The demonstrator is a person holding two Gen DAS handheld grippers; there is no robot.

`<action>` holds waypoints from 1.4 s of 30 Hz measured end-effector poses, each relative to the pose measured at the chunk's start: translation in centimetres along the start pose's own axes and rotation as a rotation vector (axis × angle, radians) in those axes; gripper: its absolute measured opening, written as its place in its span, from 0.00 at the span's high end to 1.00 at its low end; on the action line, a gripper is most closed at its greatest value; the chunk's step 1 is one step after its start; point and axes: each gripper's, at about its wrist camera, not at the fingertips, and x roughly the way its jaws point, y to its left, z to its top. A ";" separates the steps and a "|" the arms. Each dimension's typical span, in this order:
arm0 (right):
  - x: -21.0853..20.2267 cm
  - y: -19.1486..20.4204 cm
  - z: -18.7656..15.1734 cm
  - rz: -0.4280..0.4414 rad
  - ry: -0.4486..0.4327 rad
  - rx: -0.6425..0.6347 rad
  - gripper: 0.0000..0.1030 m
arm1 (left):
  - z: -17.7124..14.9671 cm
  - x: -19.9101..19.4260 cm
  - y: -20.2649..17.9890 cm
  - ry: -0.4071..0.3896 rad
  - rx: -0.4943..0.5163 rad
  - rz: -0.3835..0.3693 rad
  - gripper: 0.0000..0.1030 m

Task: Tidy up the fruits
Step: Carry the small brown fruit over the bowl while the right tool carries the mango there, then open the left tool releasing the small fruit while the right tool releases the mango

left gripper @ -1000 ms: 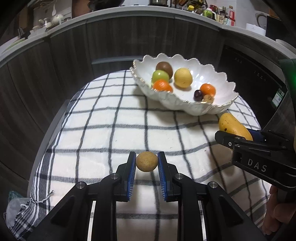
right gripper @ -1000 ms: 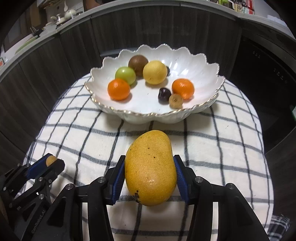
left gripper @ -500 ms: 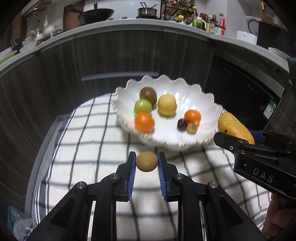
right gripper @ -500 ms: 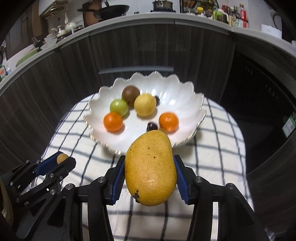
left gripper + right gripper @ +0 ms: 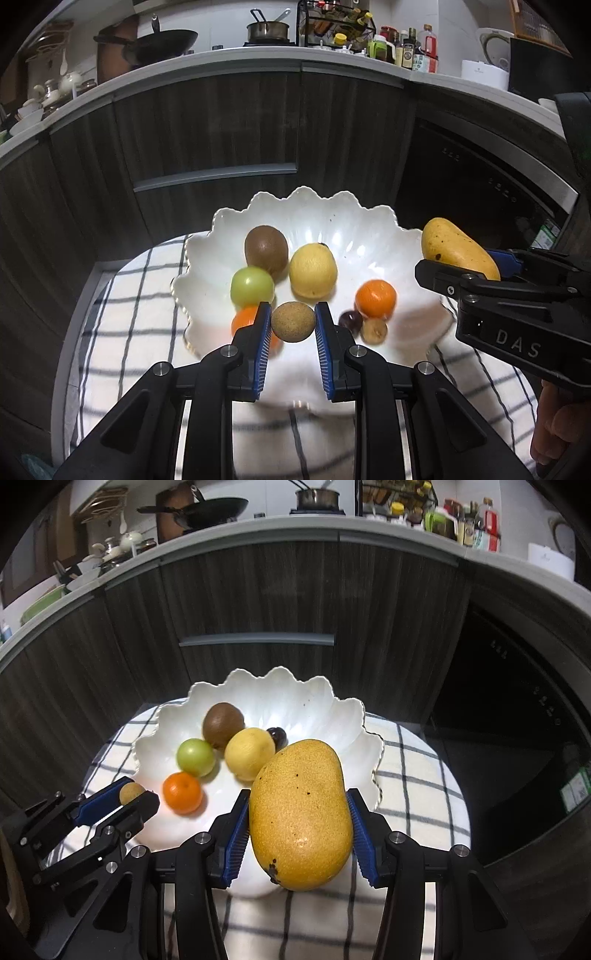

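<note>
Closest to me first: my left gripper point(image 5: 293, 325) is clamped on a small round tan fruit point(image 5: 293, 321), both blue pads pressed against its sides, jaws about as narrow as they go. My right gripper point(image 5: 297, 829) is squeezed around the mango point(image 5: 300, 814), jaws partway open because the thing is fat, pads tight on both flanks.

What changed: a second ago both fruits hung over the checked cloth point(image 5: 413, 775) with the bowl well ahead. Now both hands have carried forward and up, and the white scalloped bowl point(image 5: 321, 206) sits right under my fingertips. From the left view the tan fruit hovers over the bowl's near edge; from the right view the mango covers the bowl's near right side.

So I'd say the carry is basically done and the drop-off is next. Grip hasn't budged on either side.

Further in, the bowl already holds an orange point(image 5: 183, 793), a green fruit point(image 5: 195, 757), a yellow one point(image 5: 249, 753), a brown kiwi point(image 5: 222, 725), plus another orange point(image 5: 375, 298) and a couple of small dark ones point(image 5: 350, 319). Free space looks to be on the right.
</note>
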 end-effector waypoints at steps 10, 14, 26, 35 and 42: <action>4.2 -0.1 1.8 0.000 0.046 -0.028 0.51 | 0.8 4.5 0.7 0.073 -0.005 -0.012 0.77; 5.4 -0.4 1.8 0.004 0.067 -0.016 0.51 | 0.9 5.6 0.7 0.099 0.002 -0.025 0.77; 7.6 -1.4 1.2 0.004 0.110 0.000 0.51 | 0.0 8.0 -0.3 0.173 0.014 -0.048 0.77; 7.4 -1.7 1.2 -0.033 0.112 0.011 0.37 | 0.1 7.8 -0.4 0.169 0.017 -0.028 0.59; 5.6 -2.1 1.9 -0.087 0.054 0.023 0.26 | 0.0 6.6 -0.4 0.143 -0.016 -0.010 0.26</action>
